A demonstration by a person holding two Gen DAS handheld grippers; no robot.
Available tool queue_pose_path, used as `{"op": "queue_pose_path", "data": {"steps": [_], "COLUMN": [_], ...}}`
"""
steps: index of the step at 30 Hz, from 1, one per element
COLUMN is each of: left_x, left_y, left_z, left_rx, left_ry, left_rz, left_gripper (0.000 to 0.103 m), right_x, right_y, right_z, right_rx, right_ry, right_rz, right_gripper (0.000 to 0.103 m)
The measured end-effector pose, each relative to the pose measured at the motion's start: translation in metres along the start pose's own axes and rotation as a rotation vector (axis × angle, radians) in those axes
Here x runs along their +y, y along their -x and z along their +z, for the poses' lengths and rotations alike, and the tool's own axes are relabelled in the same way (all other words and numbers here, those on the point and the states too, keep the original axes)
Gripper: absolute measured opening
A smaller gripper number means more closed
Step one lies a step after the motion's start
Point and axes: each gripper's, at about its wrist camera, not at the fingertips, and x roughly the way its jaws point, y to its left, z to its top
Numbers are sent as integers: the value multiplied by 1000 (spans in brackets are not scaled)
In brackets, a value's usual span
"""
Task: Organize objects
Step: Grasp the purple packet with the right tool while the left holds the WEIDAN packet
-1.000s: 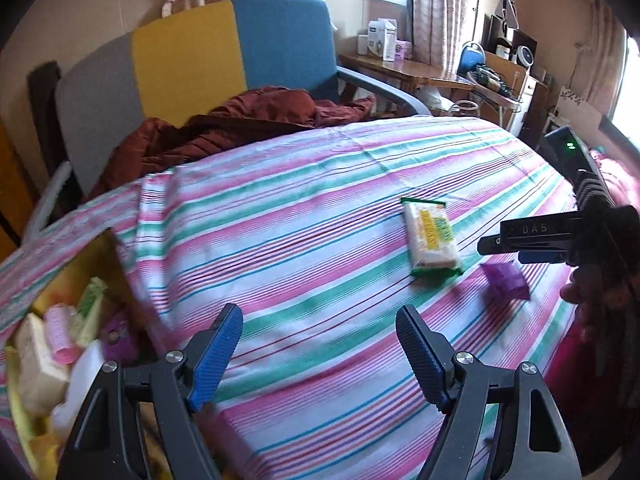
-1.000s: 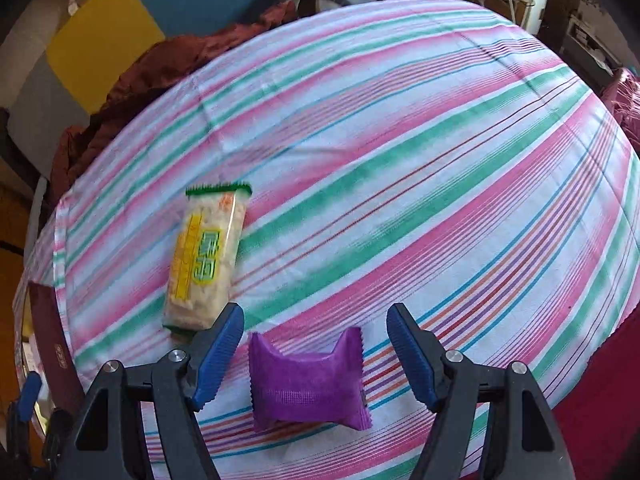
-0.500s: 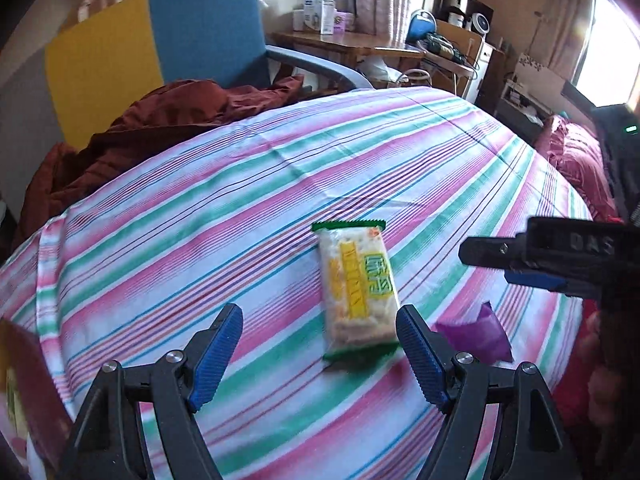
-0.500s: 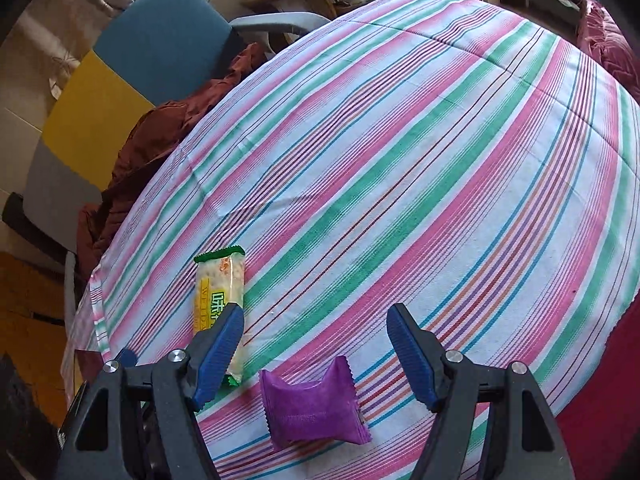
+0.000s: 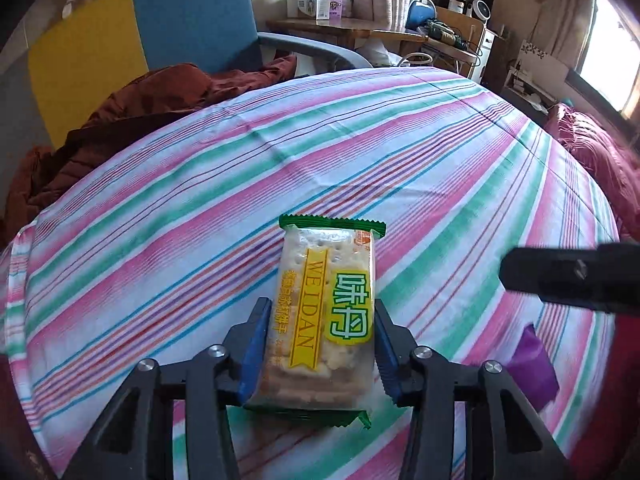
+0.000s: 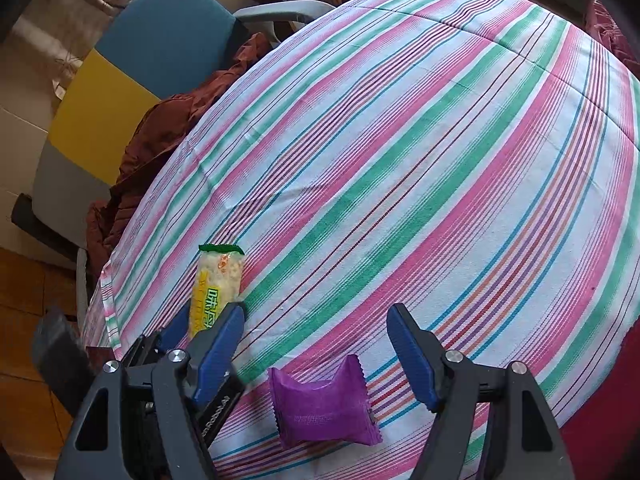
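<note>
Nearest to us, our left gripper (image 5: 320, 356) has a cracker packet (image 5: 326, 316) between its blue pads (image 5: 253, 350), and its jaws are closing on it; both pads lie against the packet's long sides, near its lower end. The packet lies flat on the striped cloth (image 5: 240, 208), its green sealed top edge pointing away from us, its yellow label face up.

Our right gripper (image 6: 316, 352) hangs with its jaws apart and nothing between the pads. A purple sachet (image 6: 322, 412) lies on the cloth just below and between its fingers, touching neither. In the right wrist view the cracker packet (image 6: 218, 284) sits to the left of the sachet, close by but apart, with the left gripper's tips (image 6: 200, 332) around its near end.

In the left wrist view the purple sachet (image 5: 532, 364) shows at the right, partly under the dark bar of the right gripper (image 5: 572, 276).

Beyond the cloth's far edge a crumpled rust-red fabric (image 5: 152, 100) lies on a chair with a yellow and blue back (image 5: 192, 20). Farther off stands a wooden desk (image 5: 360, 32) with boxes on it.
</note>
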Motion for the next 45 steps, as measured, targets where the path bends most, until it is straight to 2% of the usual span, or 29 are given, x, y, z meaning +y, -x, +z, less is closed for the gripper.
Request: {"op": "queue_pose_path", "data": {"steps": [9,13,23,25,28,31,33,36,38,41,43,45], "left_x": [26,20,14,16,17,20,22,23,23,25,25,25], "left_y": [49,66,77,78,79,80,81,81,81,81,81,81], "left_z": [-76,-103,-124,-124,-128,-129,-129,-130,-131,-131,-132,-132], "left_rx": [-44,-61,-105,-101,-112,-116,-120,-122,-124,-125,-127,-127], "left_ry": [108,91,51,52,45,57,62,64,67,74,75,74], "left_rz": [21,47,66,56,42,26,18,15,11,1,-2,-2], "left_gripper": [49,49,49,49,49,49,49,49,49,49,49,49], "right_x": [12,17,24,39,70,92,106,110,103,99,96,95], "right_y": [-15,-19,-21,-20,-8,5,5,-7,-17,-38,-46,-47], "right_z": [-3,-4,-4,-7,-14,-22,-39,-71,-78,-76,-71,-67], "right_rx": [67,81,77,109,141,165,201,272,290,308,316,305], "right_ry": [68,107,151,257,524,766,944,1149,1230,1260,1251,1241], "right_rz": [-50,-89,-144,-154,-218,-233,-256,-356,-431,-477,-484,-466], "right_gripper": [75,75,75,75,75,75,77,78,78,77,53,49]}}
